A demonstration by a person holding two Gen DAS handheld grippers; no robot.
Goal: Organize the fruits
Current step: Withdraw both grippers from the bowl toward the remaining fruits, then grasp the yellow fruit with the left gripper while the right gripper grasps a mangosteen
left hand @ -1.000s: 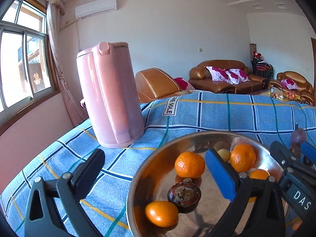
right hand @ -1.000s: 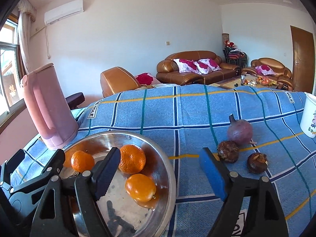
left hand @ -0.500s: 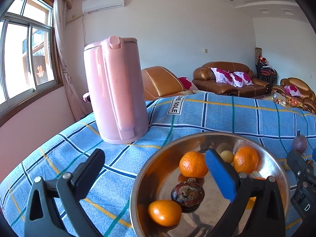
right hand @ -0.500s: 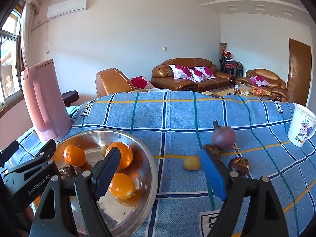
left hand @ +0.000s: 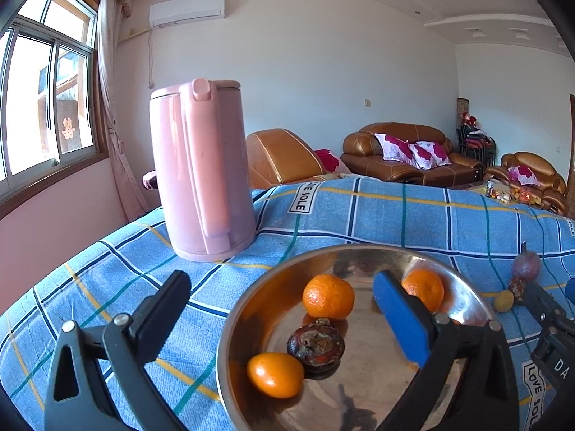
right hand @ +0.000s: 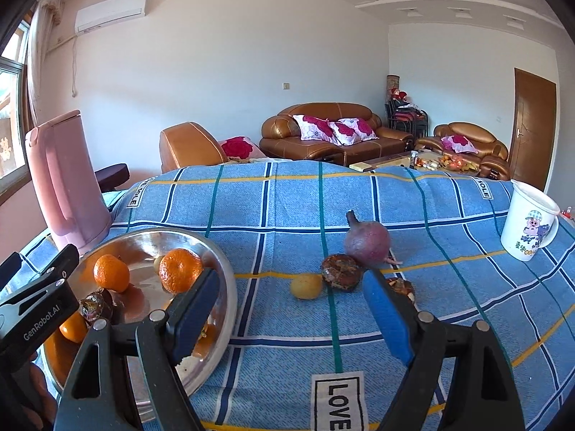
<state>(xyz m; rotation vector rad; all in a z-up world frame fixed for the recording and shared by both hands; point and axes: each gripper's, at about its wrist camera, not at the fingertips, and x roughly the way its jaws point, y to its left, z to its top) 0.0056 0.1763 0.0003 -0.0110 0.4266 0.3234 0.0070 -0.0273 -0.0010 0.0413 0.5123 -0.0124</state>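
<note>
A steel bowl (left hand: pixel 248 301) (right hand: pixel 224 280) on the blue checked cloth holds three oranges (left hand: pixel 327 300) and a dark mangosteen (left hand: pixel 316 345). My left gripper (left hand: pixel 280 309) stands open over the bowl's near left rim and grips nothing. To the right of the bowl, a small yellow fruit (right hand: pixel 306 286), a dark mangosteen (right hand: pixel 341 272) and a purple round fruit (right hand: pixel 367 242) lie loose on the cloth. Another dark fruit (right hand: pixel 401 284) is half hidden behind my right finger. My right gripper (right hand: pixel 291 309) is open and empty, just short of the yellow fruit.
A tall pink kettle (left hand: pixel 201 172) (right hand: pixel 66 183) stands at the table's back left, behind the bowl. A white cartoon mug (right hand: pixel 530 226) sits near the right edge. The left gripper (right hand: pixel 36 298) shows at the left of the right wrist view. Sofas stand beyond the table.
My right gripper has slid right, from over the bowl toward the loose fruits, which now lie between its fingers' lines. The left gripper has stayed over the bowl.
</note>
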